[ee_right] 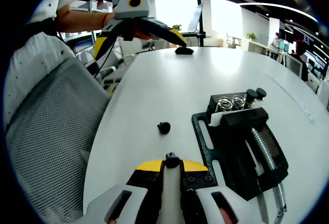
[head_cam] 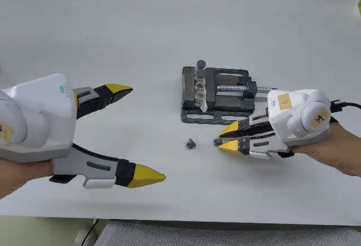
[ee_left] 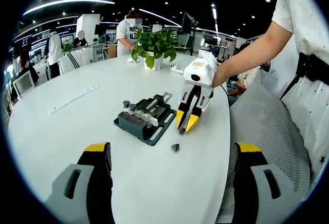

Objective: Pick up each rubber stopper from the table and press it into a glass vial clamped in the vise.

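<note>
The white counter [head_cam: 113, 26] carries the dark vise [head_cam: 225, 96], which sits just beyond my right gripper [head_cam: 227, 137], ahead and to the right of the jaw tips in the right gripper view. My left gripper [head_cam: 142, 132] hangs well off to the other side with its jaws spread wide and holding nothing, so I judge the right is the one placed for this move.

The glass vials [head_cam: 200, 85] stand upright in a row in the vise, mouths up. The far ones already look capped, and the near ones [ee_right: 230, 102] look open.

My right jaws are clenched on a rubber stopper [ee_right: 172, 160] at their very tips and lie low along the counter. I would have to lift it and bring it down onto an open mouth.

A spare stopper [head_cam: 191, 143] lies loose on the counter just beside those tips.
</note>
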Tool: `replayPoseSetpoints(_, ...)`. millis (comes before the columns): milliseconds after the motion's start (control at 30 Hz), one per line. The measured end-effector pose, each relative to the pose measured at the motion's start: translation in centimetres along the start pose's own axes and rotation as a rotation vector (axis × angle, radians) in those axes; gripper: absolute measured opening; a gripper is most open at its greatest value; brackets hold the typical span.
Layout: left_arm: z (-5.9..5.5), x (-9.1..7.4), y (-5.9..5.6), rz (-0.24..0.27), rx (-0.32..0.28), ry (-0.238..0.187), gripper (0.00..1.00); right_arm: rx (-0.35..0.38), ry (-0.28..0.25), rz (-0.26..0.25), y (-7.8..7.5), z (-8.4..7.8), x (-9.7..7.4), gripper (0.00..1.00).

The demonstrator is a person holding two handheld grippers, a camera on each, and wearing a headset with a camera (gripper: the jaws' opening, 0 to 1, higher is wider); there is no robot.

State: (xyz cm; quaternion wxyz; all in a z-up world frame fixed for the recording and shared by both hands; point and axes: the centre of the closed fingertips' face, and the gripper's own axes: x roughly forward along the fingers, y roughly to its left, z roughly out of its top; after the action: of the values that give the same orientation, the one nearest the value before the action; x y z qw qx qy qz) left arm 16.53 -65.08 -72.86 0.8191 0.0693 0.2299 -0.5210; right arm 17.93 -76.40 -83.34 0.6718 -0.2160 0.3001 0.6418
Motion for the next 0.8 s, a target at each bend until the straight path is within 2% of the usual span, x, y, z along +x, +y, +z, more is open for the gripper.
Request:
replayPoseSetpoints(200, 0.8, 0.1, -0.2, -0.005, 0.018, -0.012, 0.95, -0.006, -0.026, -0.016, 0.2, 1.4, -1.6, 0.07)
replayPoseSetpoints(333, 1.7, 0.3, -0.3, -0.008, 0.043, -0.027, 0.92, -0.029, -0.057, -0.033, 0.3, 3.4, -3.2, 0.07)
replayPoseSetpoints(533, 3.8, 0.9, -0.7, -0.018, 0.086, -0.074, 0.81, -0.062, -0.115, -0.055, 0.9, 7.0, -5.3, 0.07)
replayPoseSetpoints(800, 6.6, 1.3, -1.5, -0.041, 0.128, -0.125, 0.67, -0.095, -0.182, -0.065, 1.7, 11.0, -7.0, 0.07)
